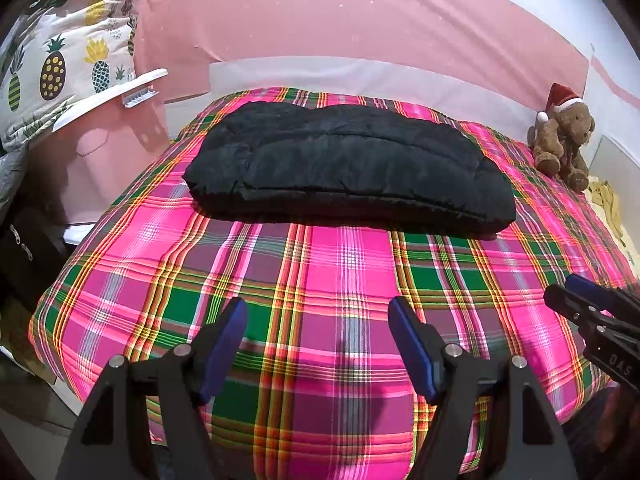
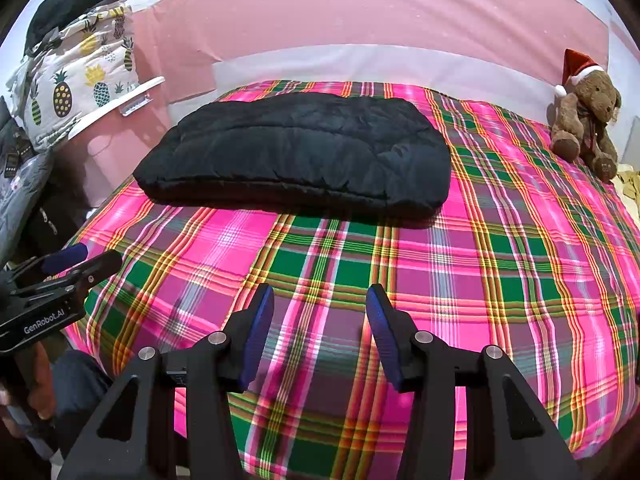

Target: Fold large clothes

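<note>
Black jacket (image 1: 344,168), folded, far on plaid bed (image 1: 320,272); left gripper (image 1: 316,320) and right gripper (image 2: 320,308) released, near edge, holding nothing.

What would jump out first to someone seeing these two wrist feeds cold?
The loud pink-and-green plaid bedspread fills both views, with a black padded garment lying folded flat toward its far side, near the pink wall. A brown teddy bear in a Santa hat sits at the far right corner. Both the left gripper and the right gripper hover open and empty above the near edge.
</note>
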### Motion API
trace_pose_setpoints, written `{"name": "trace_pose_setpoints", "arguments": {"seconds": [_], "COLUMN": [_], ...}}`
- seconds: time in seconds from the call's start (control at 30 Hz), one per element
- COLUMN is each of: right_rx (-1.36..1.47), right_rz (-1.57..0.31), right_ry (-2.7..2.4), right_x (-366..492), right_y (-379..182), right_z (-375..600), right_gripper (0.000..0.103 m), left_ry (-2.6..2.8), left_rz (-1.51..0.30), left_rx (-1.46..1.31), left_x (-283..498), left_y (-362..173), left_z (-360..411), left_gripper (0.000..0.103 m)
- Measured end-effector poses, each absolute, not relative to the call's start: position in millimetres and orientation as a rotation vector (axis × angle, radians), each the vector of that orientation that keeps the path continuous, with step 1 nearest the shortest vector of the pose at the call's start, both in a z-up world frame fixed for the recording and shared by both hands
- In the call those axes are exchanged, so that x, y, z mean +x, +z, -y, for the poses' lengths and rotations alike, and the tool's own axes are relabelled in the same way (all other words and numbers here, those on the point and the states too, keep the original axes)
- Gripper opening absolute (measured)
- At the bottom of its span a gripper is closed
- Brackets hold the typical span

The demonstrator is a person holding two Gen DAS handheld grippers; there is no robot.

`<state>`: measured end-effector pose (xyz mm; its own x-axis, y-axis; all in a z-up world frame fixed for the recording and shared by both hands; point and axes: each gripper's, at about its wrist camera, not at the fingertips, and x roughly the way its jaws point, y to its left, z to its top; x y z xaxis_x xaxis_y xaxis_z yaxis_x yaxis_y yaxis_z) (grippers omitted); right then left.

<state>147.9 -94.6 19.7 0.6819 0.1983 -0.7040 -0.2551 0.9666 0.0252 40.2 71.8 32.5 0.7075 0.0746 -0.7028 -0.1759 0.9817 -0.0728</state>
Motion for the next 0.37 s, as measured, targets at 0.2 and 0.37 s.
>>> {"name": "trace_pose_setpoints", "arguments": {"seconds": [0.2,0.37], "right_rx": [-0.077,-0.073], "right_rz": [-0.783,-0.784], "right_ry": [0.251,0.248], "right_x": [149.1,150.0], "right_y": [19.8,20.4], "right_z": [96.3,98.4], "right_gripper": [0.049,0.049], "left_ry": [0.139,0.143], "left_rz": [-0.769,-0.758], "left_rx": [-0.139,-0.143], "left_x": [40.9,39.7], "left_y": [31.1,33.4], "left_z": [-71.3,-70.6], "left_gripper": [0.074,0.074]}}
